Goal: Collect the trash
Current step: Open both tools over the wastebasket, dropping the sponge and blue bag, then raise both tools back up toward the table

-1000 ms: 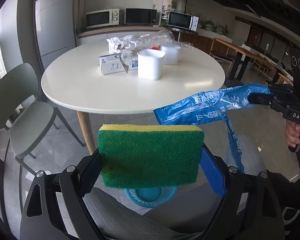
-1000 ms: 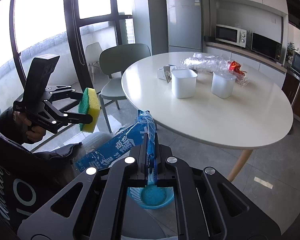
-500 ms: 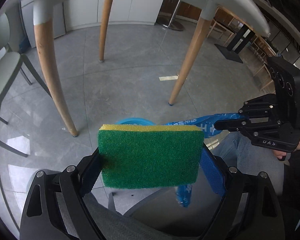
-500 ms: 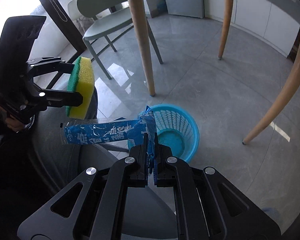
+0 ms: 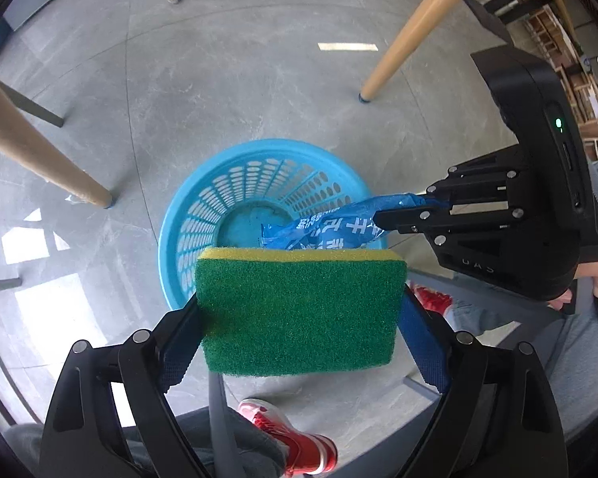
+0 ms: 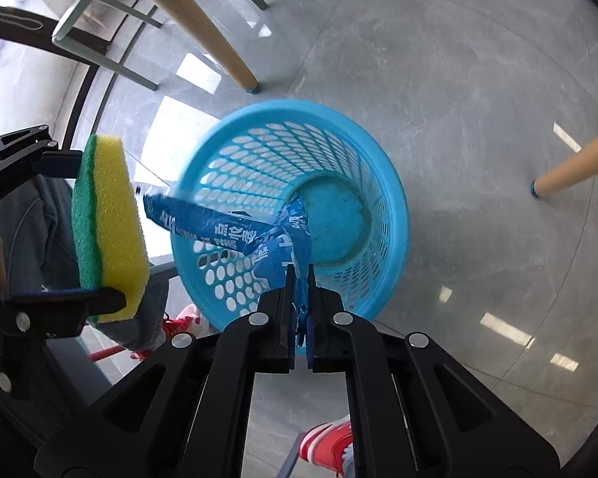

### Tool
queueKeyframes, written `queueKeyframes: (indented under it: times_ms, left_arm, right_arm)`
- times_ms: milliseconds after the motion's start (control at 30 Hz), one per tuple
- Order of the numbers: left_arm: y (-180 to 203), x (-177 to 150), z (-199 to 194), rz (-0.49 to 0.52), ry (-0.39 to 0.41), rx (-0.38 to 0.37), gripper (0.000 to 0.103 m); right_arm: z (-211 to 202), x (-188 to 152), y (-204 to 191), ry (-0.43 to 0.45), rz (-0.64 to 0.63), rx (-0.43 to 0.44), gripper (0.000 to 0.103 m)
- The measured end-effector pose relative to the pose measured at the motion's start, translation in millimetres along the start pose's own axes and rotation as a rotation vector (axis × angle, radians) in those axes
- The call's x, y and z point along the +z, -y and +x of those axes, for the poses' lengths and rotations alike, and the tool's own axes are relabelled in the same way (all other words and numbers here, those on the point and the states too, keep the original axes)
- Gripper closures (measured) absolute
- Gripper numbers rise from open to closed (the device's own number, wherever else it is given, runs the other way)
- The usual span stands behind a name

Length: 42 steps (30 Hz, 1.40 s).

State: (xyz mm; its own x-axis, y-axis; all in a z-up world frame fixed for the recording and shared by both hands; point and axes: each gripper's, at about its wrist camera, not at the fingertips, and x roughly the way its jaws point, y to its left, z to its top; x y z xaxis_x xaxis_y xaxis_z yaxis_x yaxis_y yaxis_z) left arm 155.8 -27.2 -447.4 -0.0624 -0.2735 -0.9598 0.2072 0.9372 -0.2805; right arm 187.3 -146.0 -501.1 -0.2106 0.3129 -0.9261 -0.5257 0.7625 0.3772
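A blue plastic waste basket (image 5: 203, 203) (image 6: 382, 183) stands on the grey floor, and both grippers point down at it. My left gripper (image 5: 301, 310) (image 6: 83, 231) is shut on a green and yellow sponge (image 5: 299, 310) (image 6: 111, 223), held just above the basket's near rim. My right gripper (image 6: 298, 279) (image 5: 394, 209) is shut on a crumpled blue plastic wrapper (image 6: 227, 231) (image 5: 327, 227) with white lettering. The wrapper hangs over the basket's mouth, and its loose end reaches out past the rim toward the sponge. The inside of the basket looks bare.
Wooden table legs (image 5: 414, 28) (image 6: 195, 24) stand around the basket, one close on each side. A chair's metal frame (image 6: 111, 63) is at the upper left. The person's red shoes (image 5: 299, 442) (image 6: 331, 446) and trouser legs are close under the grippers.
Both grippers have dropped from table height and tipped down toward the floor. The table top has left the views and the basket has grown large below. The wrapper now hangs over the basket's mouth.
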Motion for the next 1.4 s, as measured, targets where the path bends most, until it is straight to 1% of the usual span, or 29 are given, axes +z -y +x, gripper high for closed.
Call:
queueKeyframes:
  times_ms: [33, 167, 233, 333, 400, 500, 567, 633, 700, 733, 767, 800, 867, 933, 1000, 1067, 1133, 1167, 1200, 1267, 1333, 1400]
  left_arm:
    - [0.6, 5.1, 11.1, 0.022, -0.031, 0.01, 0.015]
    - [6.6, 3.6, 53.7, 0.095, -0.155, 0.06, 0.015]
    - [6.9, 0.8, 65.8, 0.115, -0.187, 0.081, 0.015]
    - [-1.5, 1.3, 69.9, 0.097, -0.183, 0.077, 0.015]
    - [-10.4, 0.6, 66.0, 0.061, -0.167, 0.057, 0.015]
    - [-25.0, -0.6, 63.0, 0.004, -0.131, 0.02, 0.015]
    - [-29.4, -5.5, 62.9, -0.035, -0.113, -0.015, 0.015]
    - [-26.9, -9.5, 69.7, -0.041, -0.106, -0.021, 0.014]
    - [-24.2, -11.7, 74.8, -0.013, -0.108, 0.004, 0.014]
    - [-24.2, -12.3, 75.4, -0.006, -0.106, 0.015, 0.014]
    - [-25.0, -12.6, 74.5, -0.011, -0.1, 0.021, 0.013]
    - [-26.3, -12.1, 73.3, -0.02, -0.096, 0.019, 0.013]
    - [-29.5, -8.3, 72.2, -0.029, -0.102, 0.008, 0.012]
    - [-29.7, -6.4, 70.2, -0.027, -0.107, -0.001, 0.011]
    - [-28.1, -7.0, 69.1, -0.015, -0.115, 0.004, 0.01]
    - [-28.8, -9.9, 63.5, 0.002, -0.099, 0.029, 0.01]
    - [-29.8, -13.0, 54.2, 0.016, -0.079, 0.058, 0.01]
    - [-30.8, -15.0, 46.2, 0.02, -0.059, 0.073, 0.01]
    - [-30.6, -17.2, 36.5, 0.021, -0.035, 0.081, 0.01]
    - [-31.8, -22.9, 12.7, 0.014, 0.025, 0.082, 0.01]
    - [-31.4, -31.5, -14.6, -0.003, 0.096, 0.103, 0.009]
    - [-26.4, -44.8, -48.0, -0.007, 0.186, 0.118, 0.009]
  right_arm:
    - [7.7, 1.3, 6.2, -0.013, 0.018, 0.007, 0.1]
    - [31.4, 2.8, 9.7, -0.045, 0.04, -0.002, 0.1]
    - [38.6, 4.4, 10.0, -0.056, 0.053, 0.007, 0.1]
    - [45.9, 8.9, 14.5, -0.077, 0.063, 0.011, 0.099]
    - [47.3, 9.7, 14.8, -0.086, 0.062, 0.016, 0.099]
    - [42.6, 4.7, 14.1, -0.103, 0.055, -0.003, 0.099]
    - [35.3, 1.6, 16.0, -0.095, 0.075, 0.006, 0.097]
    - [25.9, -3.7, 20.5, -0.074, 0.123, 0.029, 0.097]
    - [19.0, -8.4, 21.6, -0.044, 0.156, 0.067, 0.088]
    - [16.3, -10.7, 20.7, -0.029, 0.167, 0.076, 0.086]
    - [15.1, -13.4, 18.9, -0.019, 0.181, 0.069, 0.078]
    - [14.8, -15.6, 16.9, -0.018, 0.195, 0.049, 0.066]
    - [11.6, -19.8, 11.8, -0.007, 0.206, 0.009, 0.058]
    - [4.6, -24.1, 7.2, 0.008, 0.224, -0.001, 0.049]
    - [-4.0, -27.7, 2.3, 0.007, 0.241, -0.012, 0.036]
    - [-15.9, -31.4, -4.1, 0.013, 0.246, -0.02, 0.036]
    - [-32.9, -34.4, -11.5, 0.045, 0.245, -0.034, 0.034]
    - [-42.2, -35.4, -14.2, 0.059, 0.246, -0.049, 0.03]
    - [-52.4, -36.7, -16.6, 0.075, 0.246, -0.067, 0.029]
    - [-75.5, -39.3, -22.2, 0.108, 0.248, -0.09, 0.028]
    - [-98.7, -42.1, -29.8, 0.132, 0.24, -0.119, 0.024]
    - [-121.7, -46.7, -44.8, 0.168, 0.181, -0.142, 0.023]
